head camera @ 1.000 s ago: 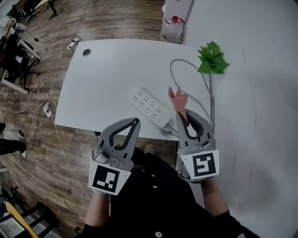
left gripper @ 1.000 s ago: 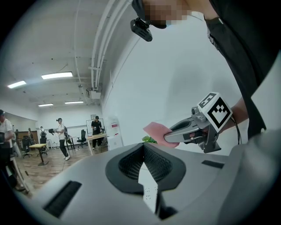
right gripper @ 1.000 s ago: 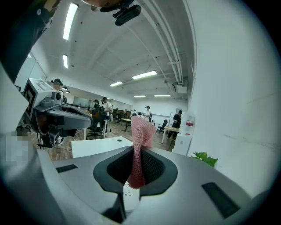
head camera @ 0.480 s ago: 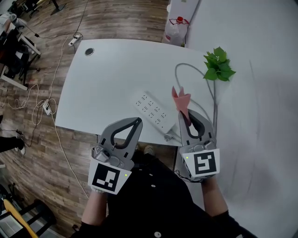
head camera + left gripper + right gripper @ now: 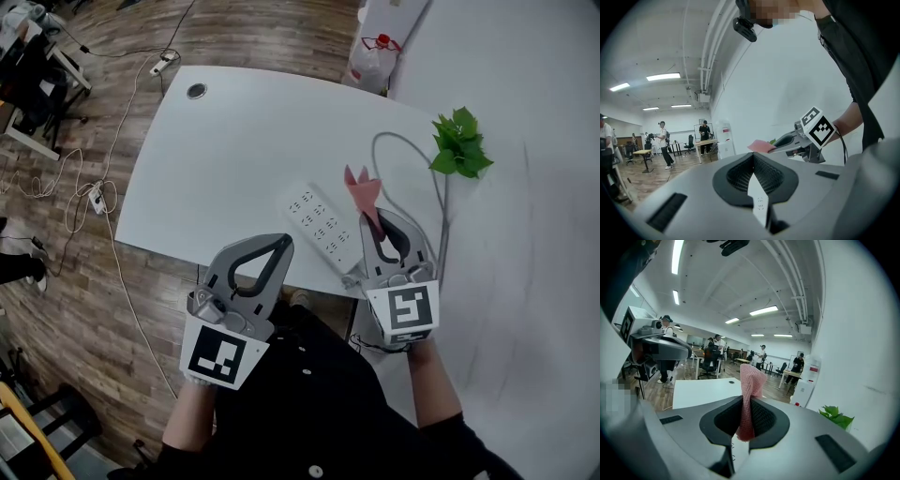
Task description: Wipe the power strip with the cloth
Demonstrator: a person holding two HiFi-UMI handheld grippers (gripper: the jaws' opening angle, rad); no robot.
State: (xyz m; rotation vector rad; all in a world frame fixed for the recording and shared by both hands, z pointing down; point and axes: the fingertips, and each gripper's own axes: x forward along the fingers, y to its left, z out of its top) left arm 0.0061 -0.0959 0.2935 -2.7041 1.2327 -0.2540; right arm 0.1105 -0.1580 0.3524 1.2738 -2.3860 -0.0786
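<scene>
A white power strip lies at an angle near the front edge of the white table, its grey cord looping off to the right. My right gripper is shut on a pink cloth and hovers just right of the strip's near end. In the right gripper view the pink cloth stands pinched between the jaws. My left gripper is shut and holds nothing, held over the table's front edge left of the strip. Through the left gripper's jaws a sliver of the power strip shows.
A green plant sprig sits at the table's right end. A round cable hole is at the far left corner. A white bag with red print stands behind the table. Cables lie on the wooden floor to the left.
Both grippers have stayed shut, the right one still on the cloth. The head view has shifted, so the table and strip sit slightly further right and lower in frame.
</scene>
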